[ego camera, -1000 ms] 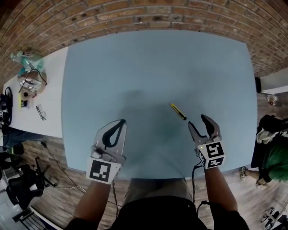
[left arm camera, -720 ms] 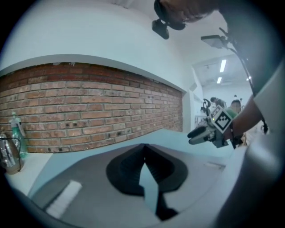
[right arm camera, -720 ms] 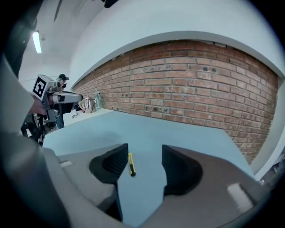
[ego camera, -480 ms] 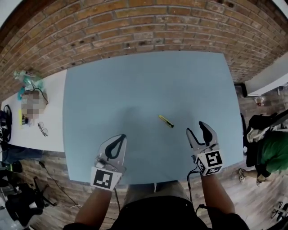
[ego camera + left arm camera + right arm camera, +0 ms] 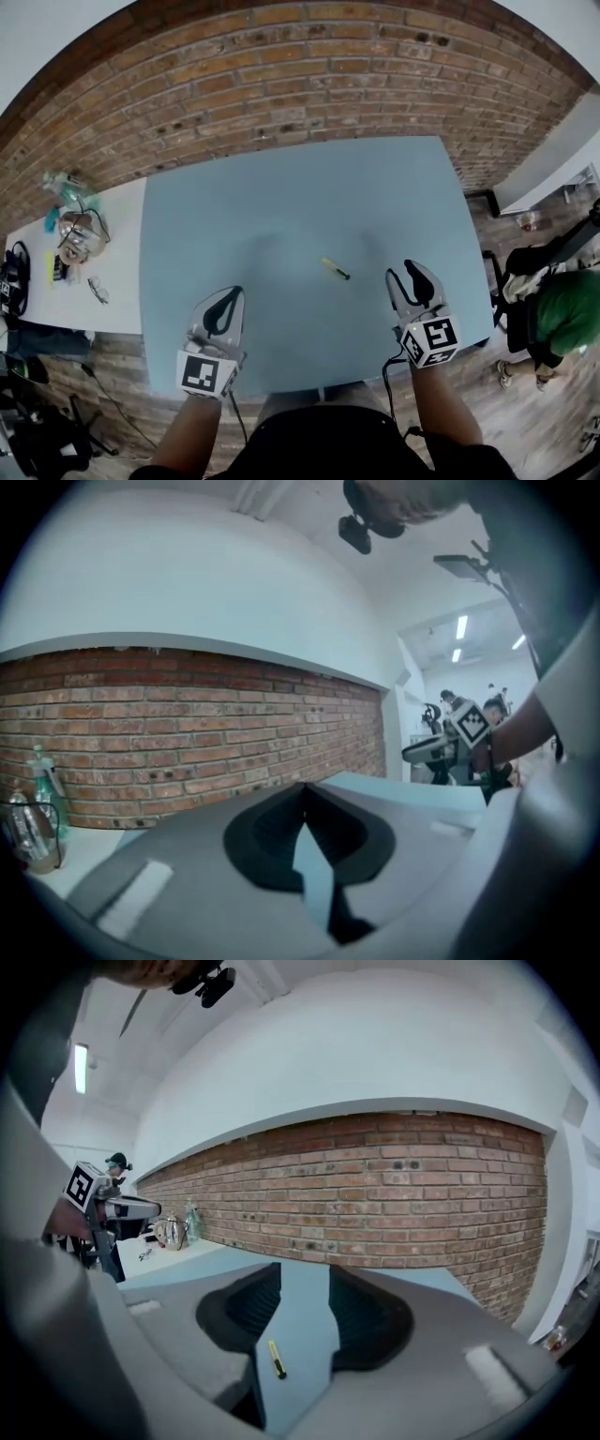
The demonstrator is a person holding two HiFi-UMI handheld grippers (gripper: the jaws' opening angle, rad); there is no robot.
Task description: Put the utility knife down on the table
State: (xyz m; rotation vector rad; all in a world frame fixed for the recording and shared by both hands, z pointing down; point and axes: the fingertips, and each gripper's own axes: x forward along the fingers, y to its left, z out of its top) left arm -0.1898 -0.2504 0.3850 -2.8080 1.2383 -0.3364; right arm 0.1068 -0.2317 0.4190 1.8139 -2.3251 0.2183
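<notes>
The utility knife (image 5: 335, 268) lies free on the desk (image 5: 281, 187) at ten o'clock from my empty right tool (image 5: 404, 272), its jaws just narrowed yet still apart, and my left tool (image 5: 232, 292) is closed on nothing; a careless low sweep could knock it away.

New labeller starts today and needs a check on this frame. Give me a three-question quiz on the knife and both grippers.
1. True or false: the utility knife lies on the blue table, touched by neither gripper.
2. The left gripper has its jaws: A) together at the tips, B) wide apart, C) clamped on the knife.
3. Fill in: the right gripper has its jaws ___, with ___ between them.

Key
1. True.
2. A.
3. Apart; nothing. The jaws have just been closing, and the knife only shows through their gap, lying on the table beyond.
</notes>
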